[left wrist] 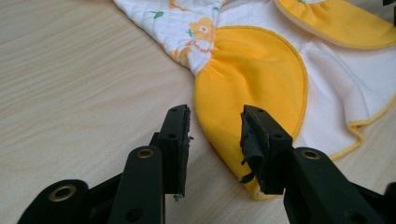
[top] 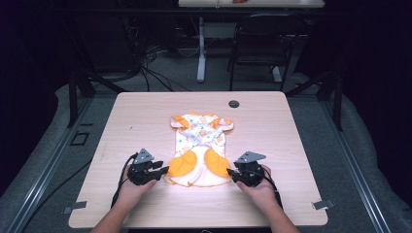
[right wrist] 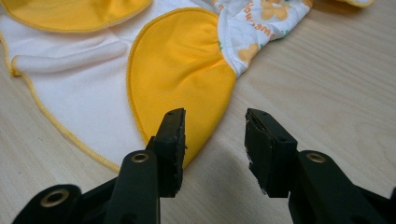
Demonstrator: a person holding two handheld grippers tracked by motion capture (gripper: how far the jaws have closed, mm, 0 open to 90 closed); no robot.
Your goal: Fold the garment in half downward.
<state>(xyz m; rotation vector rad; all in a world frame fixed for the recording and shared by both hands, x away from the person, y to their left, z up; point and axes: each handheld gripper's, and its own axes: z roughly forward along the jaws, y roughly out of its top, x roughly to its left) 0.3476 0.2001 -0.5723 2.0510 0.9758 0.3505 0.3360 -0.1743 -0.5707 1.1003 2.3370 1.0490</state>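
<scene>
On your counter (top: pixel 145 121), mid-surface: one small quilted white floral baby garment with yellow-orange flaps (top: pixel 199 150), soft, light (likely to bunch). Left hand-held gripper (left wrist: pixel 214 140) and right hand-held gripper (right wrist: pixel 214 144), jaws parted, empty; pinch the bound lower corners.

Premises present as a lab or recording workspace, not a home. The light wood surface (top: pixel 145 116) stands on grey floor matting, with dark curtains to both sides. Beyond the surface, loose cables (top: pixel 145 63) lie on the floor, beside a black chair (top: pixel 257 43) and the white leg of a second table (top: pixel 201 48). Metal rails (top: pixel 43 170) flank the surface.
</scene>
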